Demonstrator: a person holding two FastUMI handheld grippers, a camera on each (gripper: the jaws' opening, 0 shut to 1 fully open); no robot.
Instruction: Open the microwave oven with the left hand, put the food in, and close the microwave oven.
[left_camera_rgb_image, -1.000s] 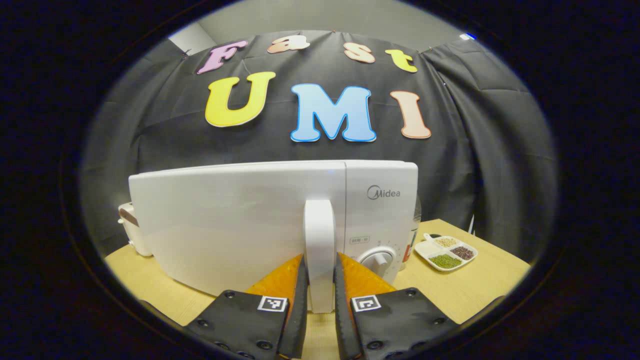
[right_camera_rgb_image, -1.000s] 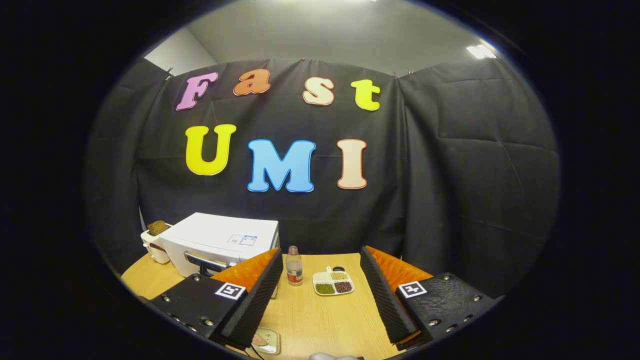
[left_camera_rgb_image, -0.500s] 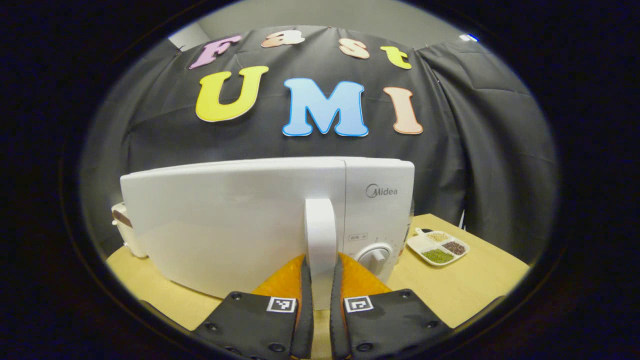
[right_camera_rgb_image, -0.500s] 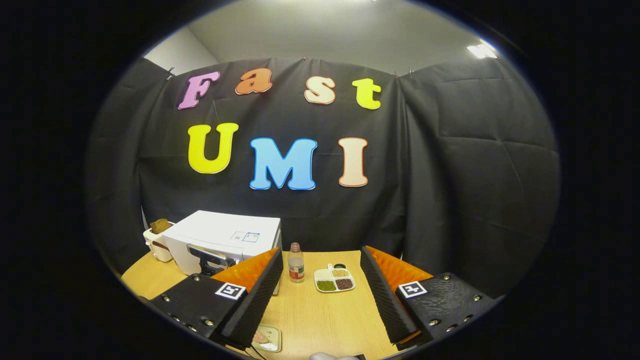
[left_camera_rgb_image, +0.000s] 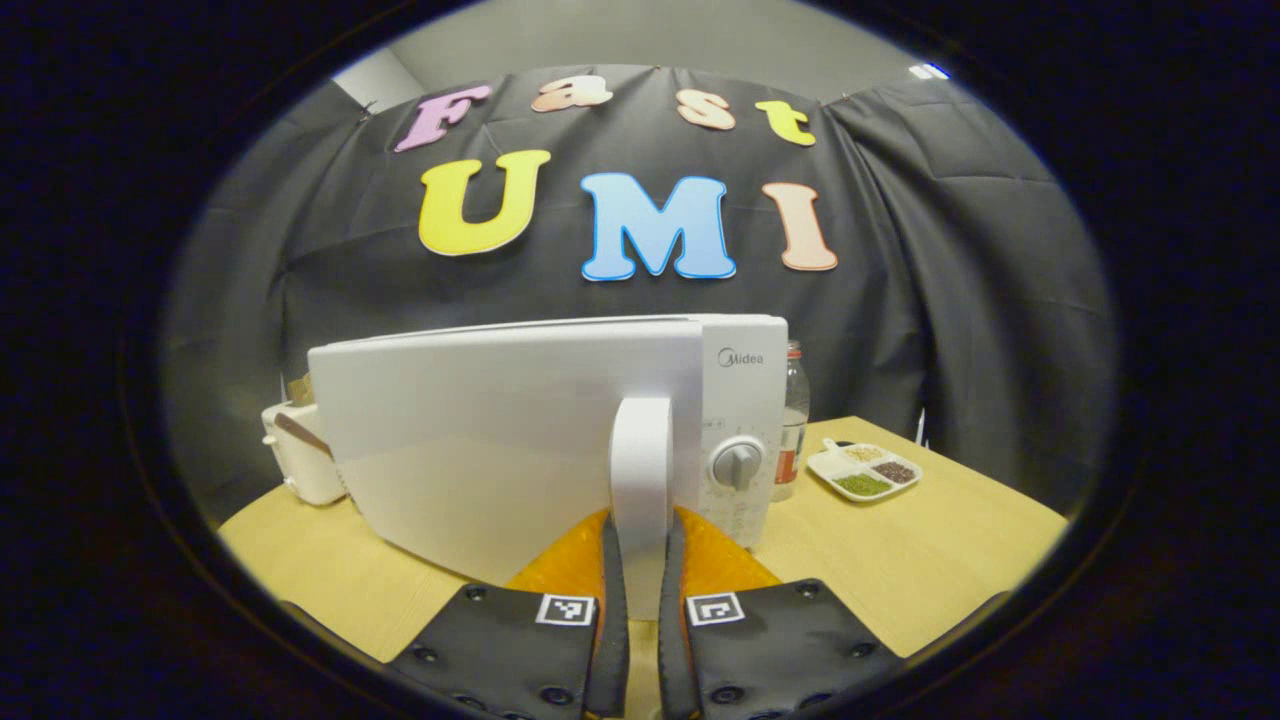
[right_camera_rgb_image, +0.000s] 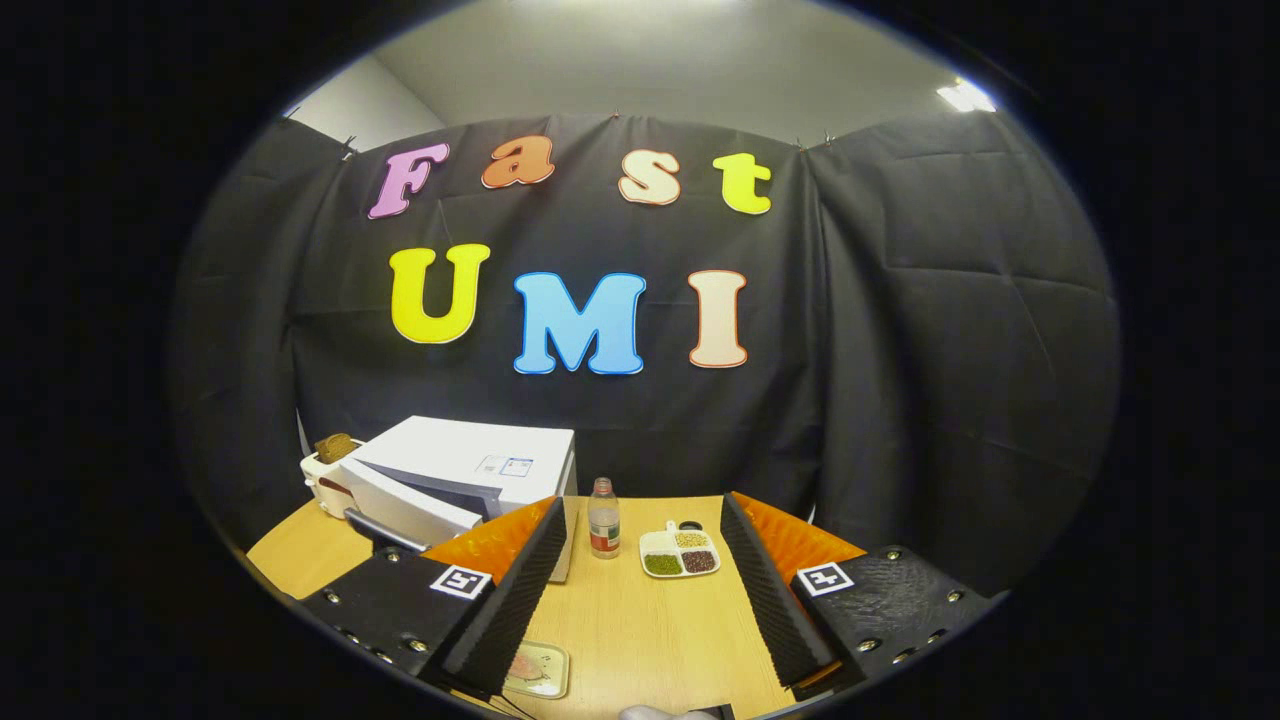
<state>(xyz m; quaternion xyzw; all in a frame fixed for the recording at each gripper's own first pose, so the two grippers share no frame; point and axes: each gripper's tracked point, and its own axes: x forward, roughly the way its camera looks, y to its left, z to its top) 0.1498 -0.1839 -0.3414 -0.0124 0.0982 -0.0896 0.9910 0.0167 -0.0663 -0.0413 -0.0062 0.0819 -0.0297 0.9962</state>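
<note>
My left gripper (left_camera_rgb_image: 640, 640) is clamped on the microwave door handle (left_camera_rgb_image: 640, 460), door (left_camera_rgb_image: 500, 440) partly swung out; I should pull along the hinge arc without twisting. Right gripper (right_camera_rgb_image: 640, 590) gapes empty above the worktop (right_camera_rgb_image: 640, 640); food plate (right_camera_rgb_image: 535, 668) near-left.

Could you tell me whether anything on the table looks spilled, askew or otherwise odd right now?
Nothing stands out. The white microwave door is ajar because the left tool grips its handle; the glass bottle stands upright.
</note>
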